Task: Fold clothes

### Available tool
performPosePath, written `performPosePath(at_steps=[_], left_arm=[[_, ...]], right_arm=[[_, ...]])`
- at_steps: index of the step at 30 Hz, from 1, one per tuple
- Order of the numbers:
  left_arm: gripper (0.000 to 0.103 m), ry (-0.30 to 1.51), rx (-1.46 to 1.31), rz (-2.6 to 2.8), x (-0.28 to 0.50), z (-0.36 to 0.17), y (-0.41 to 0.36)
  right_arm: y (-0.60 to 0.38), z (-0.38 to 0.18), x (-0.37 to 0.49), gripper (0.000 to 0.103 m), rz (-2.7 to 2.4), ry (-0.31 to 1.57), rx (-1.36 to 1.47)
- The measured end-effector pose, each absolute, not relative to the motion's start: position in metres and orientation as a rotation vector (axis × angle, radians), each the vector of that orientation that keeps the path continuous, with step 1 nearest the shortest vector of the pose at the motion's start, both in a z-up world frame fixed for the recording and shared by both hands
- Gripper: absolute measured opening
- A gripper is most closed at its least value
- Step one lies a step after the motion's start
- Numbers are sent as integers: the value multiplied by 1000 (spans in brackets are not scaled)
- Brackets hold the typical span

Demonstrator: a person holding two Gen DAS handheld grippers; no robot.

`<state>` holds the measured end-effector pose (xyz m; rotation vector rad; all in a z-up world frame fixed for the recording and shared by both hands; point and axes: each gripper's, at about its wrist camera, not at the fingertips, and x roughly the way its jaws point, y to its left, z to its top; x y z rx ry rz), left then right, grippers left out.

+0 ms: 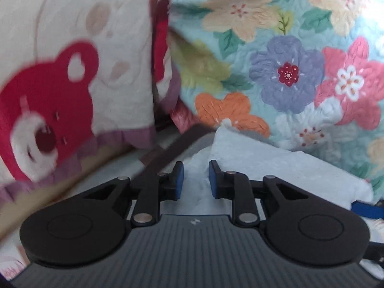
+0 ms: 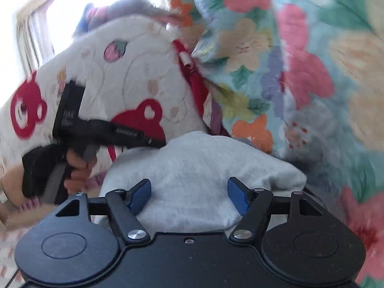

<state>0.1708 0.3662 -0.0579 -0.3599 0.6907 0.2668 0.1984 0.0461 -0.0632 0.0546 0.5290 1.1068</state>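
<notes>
My left gripper (image 1: 196, 178) has its blue pads (image 1: 179, 177) a narrow gap apart, and nothing is pinched between them. Through that gap I see only the pale grey garment (image 1: 264, 165) lying below and ahead. It fills the view from 6 o'clock out toward 3 o'clock, folded into a soft mound. I cannot tell whether my pad tips brush the cloth. A dark strap (image 1: 172, 148) runs off at 11 o'clock from my left finger.

My right gripper (image 2: 189, 198) stands with its jaws wide apart. The same grey garment (image 2: 199, 168) bulges up between the two blue pads (image 2: 141, 195), which sit against or just beside its sides. The pads do not squeeze it, and the cloth keeps its rounded shape.

At 9 o'clock in the right wrist view a hand (image 2: 79, 168) grips the handle of my left gripper (image 2: 158, 142), whose front end reaches to the garment's upper left edge; its fingertips are hidden there.

Behind the garment, at 10 o'clock, leans a cream pillow with red bears (image 2: 115, 91). A floral quilt (image 2: 300, 72) rises from 12 to 3 o'clock, touching the garment's far edge.
</notes>
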Motion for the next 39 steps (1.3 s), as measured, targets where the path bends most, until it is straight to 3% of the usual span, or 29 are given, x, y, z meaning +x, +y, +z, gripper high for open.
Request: performPosePath(at_steps=[8,9,12,13,15,16,19,23,29,35,37,39], left_arm=[[22,526,-358,395,133,-61,359],[24,484,-351,404,125,-57,356],[47,366,-292,351,96,-39,336],[48,357,-272,314,89,-35,328],[48,398,-233,260,81,-35,313],[48,432,-218,248,80,-38,306],[55,514,-240,292,72,-51,298],[72,501,-299,327,31,-68,302],[73,696,-220,438,-43,-106,273],[88,748,-199,422,-88,-66,195],[102,721,-179,390,-102,-51,170],[103,695,-176,400,-113,-37,148]], right_arm=[[43,-60,182,75,1049,467,38],[36,-56,173,75,1033,428,33],[11,-52,150,75,1015,345,53],[2,-51,143,75,1014,324,65],[-8,-57,135,67,1051,325,57],[-8,-60,131,52,1066,330,42],[-11,-64,122,46,1084,366,40],[-16,-80,105,46,1083,474,9],[-48,-100,77,51,984,615,168],[-60,-50,15,52,956,538,33],[-75,-37,-3,57,910,550,92],[-85,-28,-15,61,860,572,114]])
